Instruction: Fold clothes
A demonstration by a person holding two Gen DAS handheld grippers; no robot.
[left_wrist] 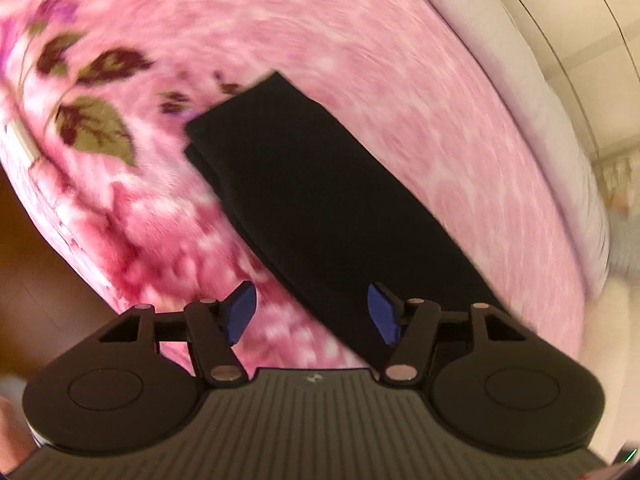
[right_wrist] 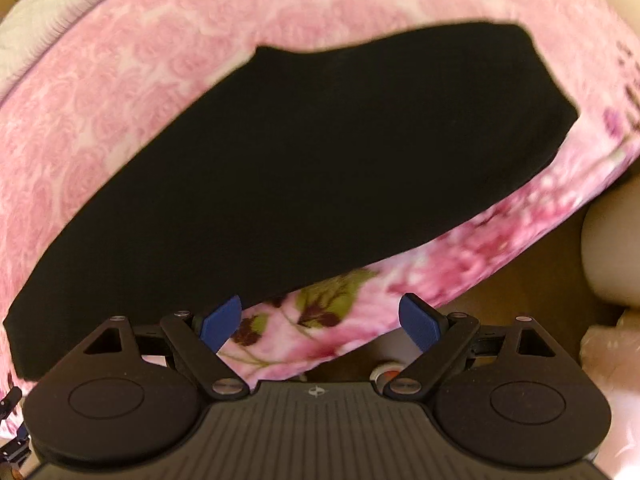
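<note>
A black garment [left_wrist: 320, 208] lies folded into a long strip on a pink floral blanket [left_wrist: 304, 28]. In the left wrist view it runs from the upper middle down to the lower right, and its near end reaches between the blue pads. My left gripper [left_wrist: 312, 312] hovers open over that near end, holding nothing. In the right wrist view the same black garment [right_wrist: 288, 168] fills the middle, wide and flat. My right gripper [right_wrist: 322, 322] stands open just past the cloth's near edge, above the blanket [right_wrist: 340, 320], with nothing between its fingers.
The pink blanket covers a bed with a white mattress edge [left_wrist: 532, 80] at the right. Brown floor [left_wrist: 36, 288] shows at the lower left. A white rounded object [right_wrist: 612, 248] stands beside the bed at the right of the right wrist view.
</note>
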